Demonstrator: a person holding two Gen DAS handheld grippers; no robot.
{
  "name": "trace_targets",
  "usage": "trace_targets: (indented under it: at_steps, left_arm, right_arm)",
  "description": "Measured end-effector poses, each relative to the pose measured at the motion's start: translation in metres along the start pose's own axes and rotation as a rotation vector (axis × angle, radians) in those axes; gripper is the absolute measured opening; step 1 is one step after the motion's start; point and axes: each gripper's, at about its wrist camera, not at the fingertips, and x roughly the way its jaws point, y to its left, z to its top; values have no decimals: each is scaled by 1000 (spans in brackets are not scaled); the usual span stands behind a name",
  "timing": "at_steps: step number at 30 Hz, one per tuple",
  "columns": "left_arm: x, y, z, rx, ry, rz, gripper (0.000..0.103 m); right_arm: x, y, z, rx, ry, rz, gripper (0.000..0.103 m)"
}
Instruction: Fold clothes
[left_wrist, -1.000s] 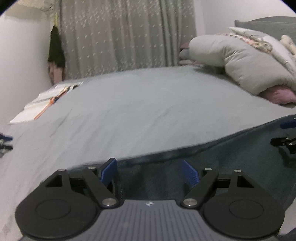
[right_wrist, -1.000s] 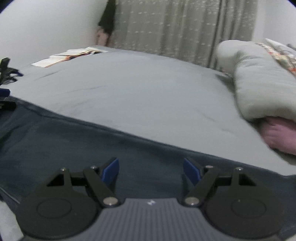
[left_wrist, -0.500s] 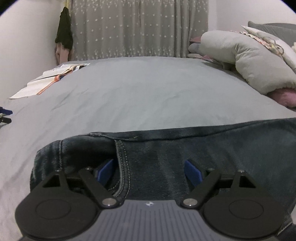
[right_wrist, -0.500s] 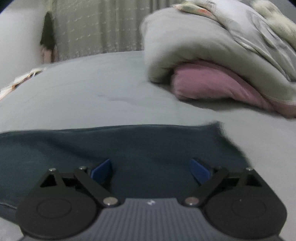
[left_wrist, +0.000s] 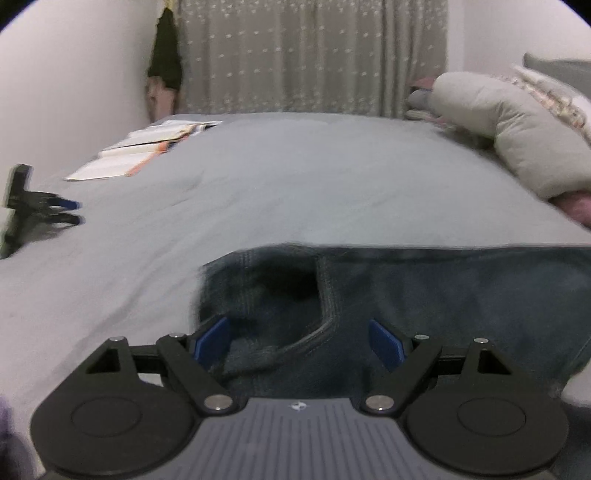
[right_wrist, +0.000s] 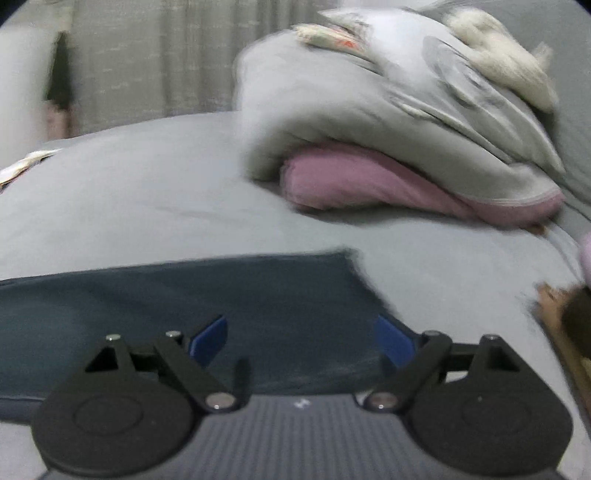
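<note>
Left wrist view: left gripper (left_wrist: 299, 338) has its jaws spread wide, blue pads (left_wrist: 210, 338) clear of the cloth, nothing pinched. Below and ahead lie the dark jeans (left_wrist: 424, 288), flat on the grey bed sheet (left_wrist: 295, 184); a thick seam and a folded-open end sit between the pads. Open books (left_wrist: 140, 155) lie at the far left of the bed, a grey duvet (left_wrist: 517, 129) at the right, a curtain (left_wrist: 310, 55) behind. Right wrist view (blurred): right gripper (right_wrist: 301, 338) likewise wide apart, holding nothing. The jeans' (right_wrist: 184, 295) ragged end stops just right of the gripper. A pink pillow (right_wrist: 369, 184) lies under the grey duvet (right_wrist: 351, 110) beyond.
</note>
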Motion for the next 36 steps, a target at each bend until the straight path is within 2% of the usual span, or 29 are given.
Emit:
trace_targets:
  at_steps: [4,8,12,14,21,25,30,31,36]
  left_arm:
    - [-22,19,-13,10,-25,24,82]
    - [-26,41,-13,-39,-37,-1,82]
    - [-19,56,-13,-124,71,-34,82]
    - [-24,57,-19,-158,112,-67,82]
    - [-39,70,-43,-194,160,-89,82]
    - [-42,77,-49,-234,179,-101,82]
    - [-51,84,-52,-263,189,-142,82]
    - [-51,87,-52,-278,197,-155,82]
    - [-51,96,-55,-331,228,-205,82]
  right_arm:
    - [-14,59,14,-64,-19,90,88]
    - [-32,120,22,-114,-35,194,88]
    - [-48,177,28,-153,-30,310,87]
    - [-58,212,34,-187,-25,386,84]
    - [-76,348,47,-334,-3,629,74]
    - [-80,411,46,-390,19,709,69]
    - [-92,480,40,-443,37,745,67]
    - [-92,501,40,-467,33,736,67]
    - [-82,554,35,-522,40,697,67]
